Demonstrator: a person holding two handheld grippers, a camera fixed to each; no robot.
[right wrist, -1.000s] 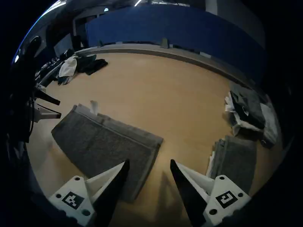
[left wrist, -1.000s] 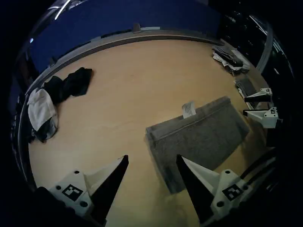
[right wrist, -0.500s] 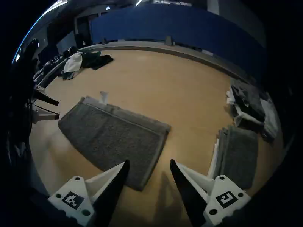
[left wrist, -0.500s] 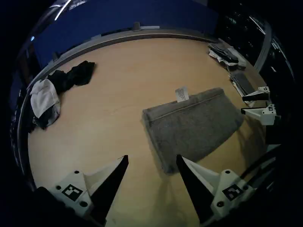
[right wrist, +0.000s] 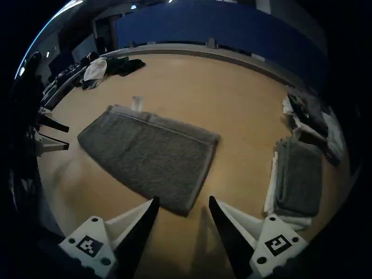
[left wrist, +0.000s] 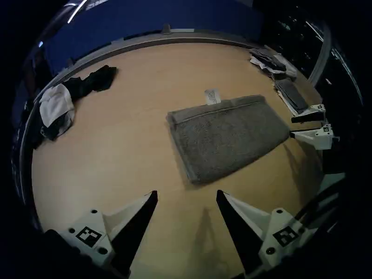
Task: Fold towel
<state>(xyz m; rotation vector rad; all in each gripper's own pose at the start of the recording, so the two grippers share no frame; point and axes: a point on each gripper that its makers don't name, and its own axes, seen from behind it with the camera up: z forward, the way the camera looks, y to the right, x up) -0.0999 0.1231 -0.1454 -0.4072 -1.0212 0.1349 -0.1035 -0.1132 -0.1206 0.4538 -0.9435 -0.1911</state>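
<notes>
Lying at the far left of the light wooden desk (left wrist: 116, 153) in the left gripper view is a heap of white and dark garments (left wrist: 56, 109). At centre, the grey terry towel (left wrist: 228, 137) rests flat and folded, with its white label (left wrist: 212, 96) at the far edge. To the right, a stack of folded grey towels (right wrist: 297, 179) shows in the right gripper view. The left claw (left wrist: 186, 191) and the right claw (right wrist: 183, 197) both stand spread apart, holding nothing. Compared with a second ago, both claws have drawn back. The towel's near edge, formerly overlapped by the fingertips, now sits clear of them with bare desk between.
</notes>
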